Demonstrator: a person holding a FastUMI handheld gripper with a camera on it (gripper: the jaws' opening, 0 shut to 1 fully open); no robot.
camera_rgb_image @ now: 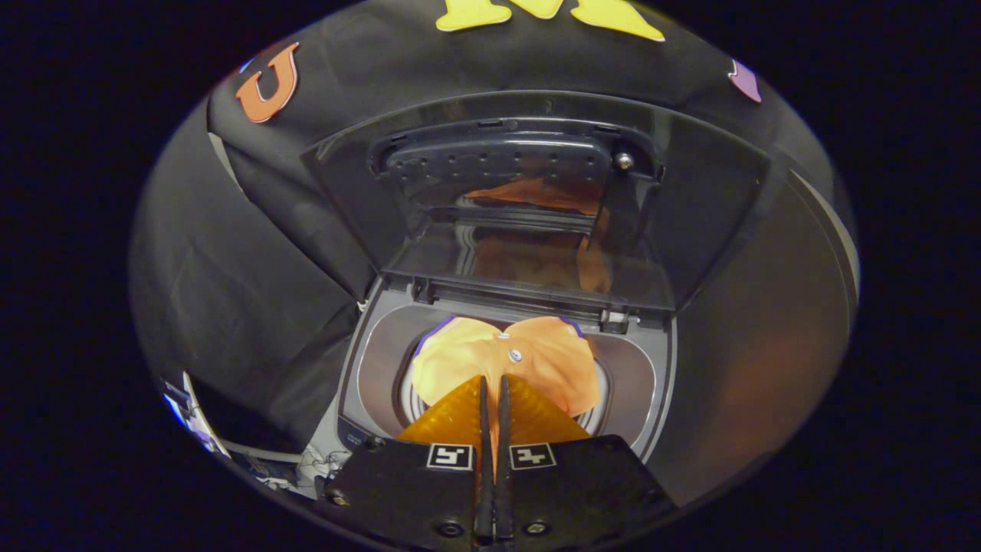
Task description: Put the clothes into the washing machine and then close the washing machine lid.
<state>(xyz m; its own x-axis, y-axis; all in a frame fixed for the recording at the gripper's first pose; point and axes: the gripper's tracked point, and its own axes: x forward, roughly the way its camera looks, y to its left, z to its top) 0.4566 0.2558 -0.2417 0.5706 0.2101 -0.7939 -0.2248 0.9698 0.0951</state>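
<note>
- The gripper [493,387] hangs over the open top of the washing machine [368,360]; its fingers [483,414] are pressed nearly together, with a thin strip of orange cloth showing in the slit between them.
- Whether both fingers truly pinch that cloth cannot be told for certain; the contact point is hidden by the fingers themselves.
- The orange garment [506,360] lies just ahead of the fingertips, over the mouth of the drum; its near part is covered by the fingers and their bases.
- A small pale button [515,355] sits on the garment, just beyond the fingertips.
- The drum [410,399] shows as ribbed slivers on either side of the garment; its inside is hidden.
- The lid [536,199] stands raised behind the opening, hinged at the far rim. Its dark glossy panel carries a blurred orange reflection of the garment.
- The machine's grey top deck [383,349] rings the opening; the front edge is cut off by the gripper body.
- Black cloth [253,253] drapes the booth wall to the left and behind the lid.
- Beside the machine on the left, a tangle of pale wiring [306,464] is too small to make out.
</note>
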